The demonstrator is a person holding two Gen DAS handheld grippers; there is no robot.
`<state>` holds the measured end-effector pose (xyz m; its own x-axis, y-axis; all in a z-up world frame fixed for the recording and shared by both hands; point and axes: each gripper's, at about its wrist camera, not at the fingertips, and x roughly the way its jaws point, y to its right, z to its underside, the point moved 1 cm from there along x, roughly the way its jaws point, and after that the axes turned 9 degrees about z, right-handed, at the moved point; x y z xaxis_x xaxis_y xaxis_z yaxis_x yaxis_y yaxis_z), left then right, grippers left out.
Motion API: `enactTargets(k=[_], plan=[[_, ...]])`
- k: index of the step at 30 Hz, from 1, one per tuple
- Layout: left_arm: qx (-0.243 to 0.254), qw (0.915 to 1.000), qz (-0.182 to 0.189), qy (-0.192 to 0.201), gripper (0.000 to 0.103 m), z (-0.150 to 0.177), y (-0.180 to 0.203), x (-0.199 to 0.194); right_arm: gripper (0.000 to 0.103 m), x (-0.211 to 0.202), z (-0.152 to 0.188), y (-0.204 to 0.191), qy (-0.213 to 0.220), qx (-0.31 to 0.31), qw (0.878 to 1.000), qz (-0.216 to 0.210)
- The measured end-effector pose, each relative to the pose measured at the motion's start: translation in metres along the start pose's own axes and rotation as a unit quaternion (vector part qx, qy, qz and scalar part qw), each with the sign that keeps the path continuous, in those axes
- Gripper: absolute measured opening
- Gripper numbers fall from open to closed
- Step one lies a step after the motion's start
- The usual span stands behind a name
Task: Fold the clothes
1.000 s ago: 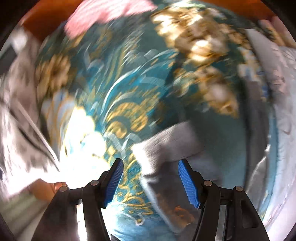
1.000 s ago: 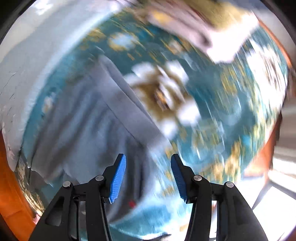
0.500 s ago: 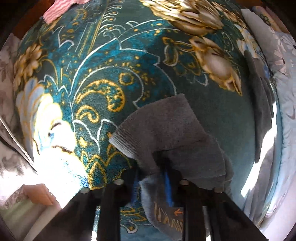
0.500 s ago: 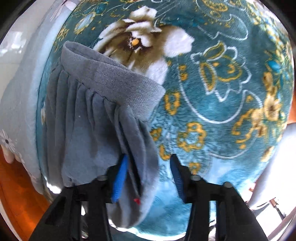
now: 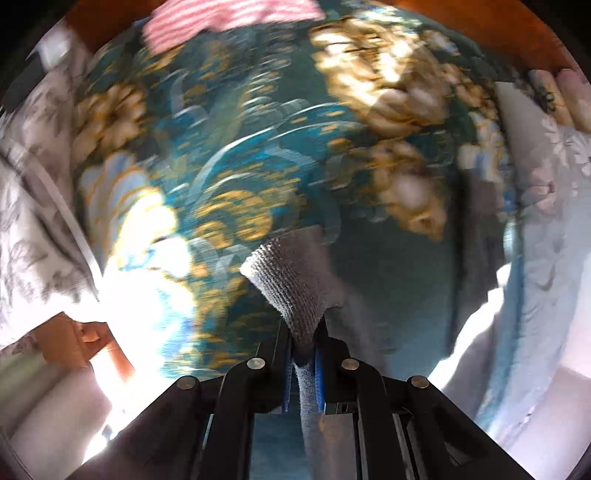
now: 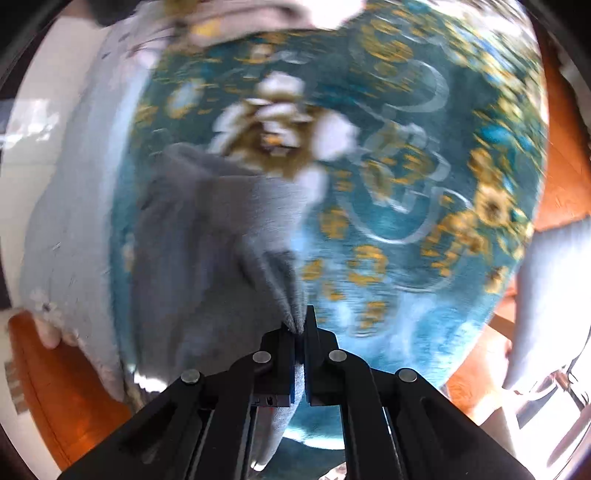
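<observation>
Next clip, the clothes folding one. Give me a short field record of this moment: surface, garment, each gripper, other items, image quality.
surface: teal floral blanket
garment: grey garment, partly bunched on the blanket
left gripper: shut on a ribbed edge of the grey garment
right gripper: shut on a fold of the grey garment
other items: pink striped cloth at the far edge; pale floral bedding alongside
image quality: both views motion-blurred
</observation>
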<state>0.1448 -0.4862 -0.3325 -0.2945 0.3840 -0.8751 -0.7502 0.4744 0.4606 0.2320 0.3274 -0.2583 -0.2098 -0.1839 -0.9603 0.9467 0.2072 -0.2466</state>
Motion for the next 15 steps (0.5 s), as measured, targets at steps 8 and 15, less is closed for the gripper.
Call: enactTargets(k=[8,15], plan=[[0.058,0.9966,-0.054,-0.021,0.011,-0.049,0.128,0.056,0.003,0.006,-0.033,-0.075,0.018,-0.101,0.995,0.018],[0.109,0.9919,-0.064,-0.011,0.012,-0.041,0.155,0.094,0.003,0.023,-0.038,-0.078,0.016,-0.119,0.993,-0.007]])
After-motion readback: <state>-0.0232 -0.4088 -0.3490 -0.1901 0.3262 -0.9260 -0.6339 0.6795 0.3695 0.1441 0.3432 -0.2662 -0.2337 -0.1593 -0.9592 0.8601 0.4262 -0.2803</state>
